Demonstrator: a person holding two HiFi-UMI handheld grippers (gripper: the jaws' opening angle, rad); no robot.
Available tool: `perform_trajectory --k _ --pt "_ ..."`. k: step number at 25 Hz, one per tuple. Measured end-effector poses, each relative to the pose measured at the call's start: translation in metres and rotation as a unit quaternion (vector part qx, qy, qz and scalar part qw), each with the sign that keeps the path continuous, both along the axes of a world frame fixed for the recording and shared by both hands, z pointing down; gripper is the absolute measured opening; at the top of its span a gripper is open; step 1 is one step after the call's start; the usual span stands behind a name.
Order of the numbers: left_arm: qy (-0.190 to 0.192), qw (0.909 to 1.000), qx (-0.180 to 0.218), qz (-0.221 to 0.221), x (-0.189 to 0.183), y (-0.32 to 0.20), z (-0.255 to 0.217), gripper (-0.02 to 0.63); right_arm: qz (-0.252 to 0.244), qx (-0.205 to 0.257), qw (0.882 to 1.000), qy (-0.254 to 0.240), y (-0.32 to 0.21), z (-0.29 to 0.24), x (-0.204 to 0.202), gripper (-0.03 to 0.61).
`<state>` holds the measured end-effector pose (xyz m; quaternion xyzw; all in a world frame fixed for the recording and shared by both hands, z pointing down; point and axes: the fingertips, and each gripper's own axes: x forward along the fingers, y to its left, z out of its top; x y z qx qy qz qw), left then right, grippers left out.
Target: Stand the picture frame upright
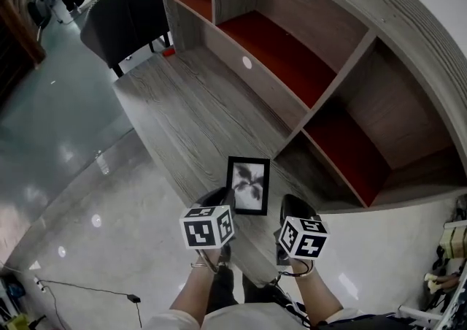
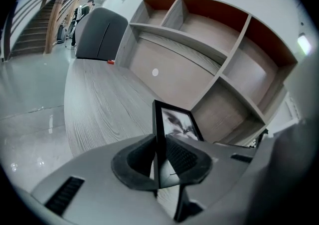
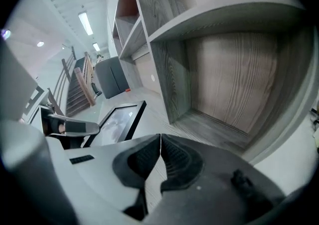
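A black picture frame [image 1: 248, 185] with a grey abstract print lies near the front edge of the wooden desk [image 1: 182, 117], in front of the shelving. My left gripper [image 1: 222, 197] is shut on the frame's left border. In the left gripper view the frame [image 2: 177, 122] runs edge-on between the two pads of the left gripper [image 2: 160, 158]. My right gripper [image 1: 292, 210] hovers just right of the frame, shut with nothing in it. The right gripper view shows the frame [image 3: 117, 122] to the left of the right gripper [image 3: 160, 157], roughly flat on the desk.
A wooden shelving unit [image 1: 292, 51] with red-backed compartments stands along the desk's far side; its lowest open compartment [image 3: 224, 84] is directly ahead of the right gripper. A dark chair [image 1: 128, 18] sits at the desk's far left end. Shiny floor [image 1: 58, 175] lies to the left.
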<state>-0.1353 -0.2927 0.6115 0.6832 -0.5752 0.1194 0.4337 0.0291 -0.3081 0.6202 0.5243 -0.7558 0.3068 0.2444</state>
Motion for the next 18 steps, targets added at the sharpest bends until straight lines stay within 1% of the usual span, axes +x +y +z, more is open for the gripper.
perform_trajectory --k 9,18 --pt "0.009 0.9987 0.042 0.028 0.009 0.016 -0.041 0.074 0.037 0.038 0.999 0.005 0.023 -0.039 0.018 0.032" --pt "0.015 0.9939 0.084 0.07 0.027 0.032 -0.08 0.074 0.08 0.08 0.994 0.004 0.049 -0.081 0.035 0.032"
